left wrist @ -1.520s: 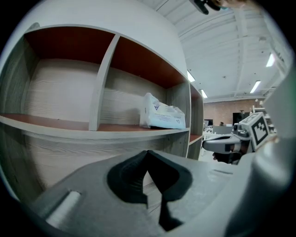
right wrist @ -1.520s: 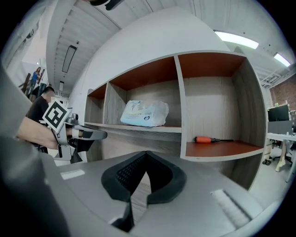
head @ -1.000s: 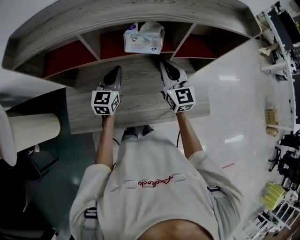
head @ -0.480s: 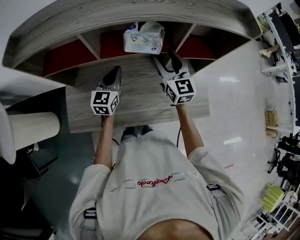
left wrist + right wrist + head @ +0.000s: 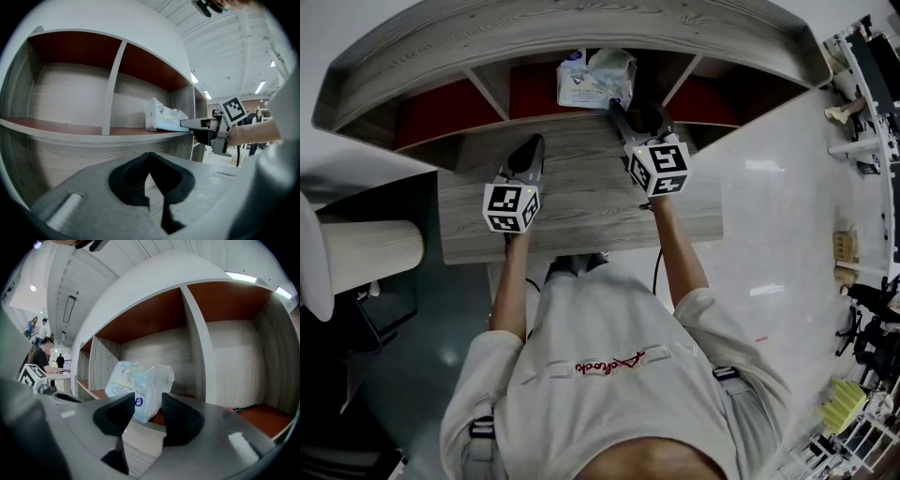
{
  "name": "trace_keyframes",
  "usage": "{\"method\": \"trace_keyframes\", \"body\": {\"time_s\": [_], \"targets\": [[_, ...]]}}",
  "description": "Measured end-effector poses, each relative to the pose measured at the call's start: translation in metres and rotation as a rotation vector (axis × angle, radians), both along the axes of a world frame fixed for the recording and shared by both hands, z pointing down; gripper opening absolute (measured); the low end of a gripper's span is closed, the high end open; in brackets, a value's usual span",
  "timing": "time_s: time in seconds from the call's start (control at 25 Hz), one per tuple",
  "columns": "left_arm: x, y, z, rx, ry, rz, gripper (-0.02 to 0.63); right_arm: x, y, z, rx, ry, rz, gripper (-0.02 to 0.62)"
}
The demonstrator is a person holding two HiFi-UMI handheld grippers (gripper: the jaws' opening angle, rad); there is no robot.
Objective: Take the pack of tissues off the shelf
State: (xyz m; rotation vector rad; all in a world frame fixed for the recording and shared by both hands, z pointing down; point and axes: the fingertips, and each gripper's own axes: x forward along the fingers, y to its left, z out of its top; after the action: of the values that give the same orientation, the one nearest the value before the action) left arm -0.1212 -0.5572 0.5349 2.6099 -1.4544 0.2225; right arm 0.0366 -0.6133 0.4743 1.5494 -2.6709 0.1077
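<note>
- Sitting on the shelf (image 5: 581, 33), tissues (image 5: 595, 80) weren't gripped.
- Right gripper (image 5: 632, 111) was held wide just short of them, jaws just narrowed a bit.
- Left gripper (image 5: 529, 148) was clamped shut, empty.

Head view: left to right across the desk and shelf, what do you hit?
Pale wood-grain cylinder → left tool → pack of tissues → right tool. The right tool's jaws have just been closing but stand apart, with the pack's corner at their tips, not gripped.

The left tongs (image 5: 531, 142) are closed, tipped slightly down. The right tongs (image 5: 635, 112) point level, jaws apart and empty, having just narrowed slightly.
</note>
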Motion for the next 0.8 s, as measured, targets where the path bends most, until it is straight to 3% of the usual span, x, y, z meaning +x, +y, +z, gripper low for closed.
{"method": "trace_keyframes", "body": {"time_s": [0.24,0.32,0.8], "targets": [[-0.005,-0.001,-0.001,0.0,0.003,-0.01,-0.002,-0.005,-0.002,0.001,0.014,0.057,0.006,0.053],[-0.005,-0.002,-0.001,0.002,0.003,-0.011,-0.002,-0.006,-0.002,0.001,0.024,0.07,0.006,0.032],[0.001,0.0,-0.011,0.02,0.008,-0.011,-0.002,0.0,0.008,-0.007,0.063,0.088,-0.007,0.012]]}}
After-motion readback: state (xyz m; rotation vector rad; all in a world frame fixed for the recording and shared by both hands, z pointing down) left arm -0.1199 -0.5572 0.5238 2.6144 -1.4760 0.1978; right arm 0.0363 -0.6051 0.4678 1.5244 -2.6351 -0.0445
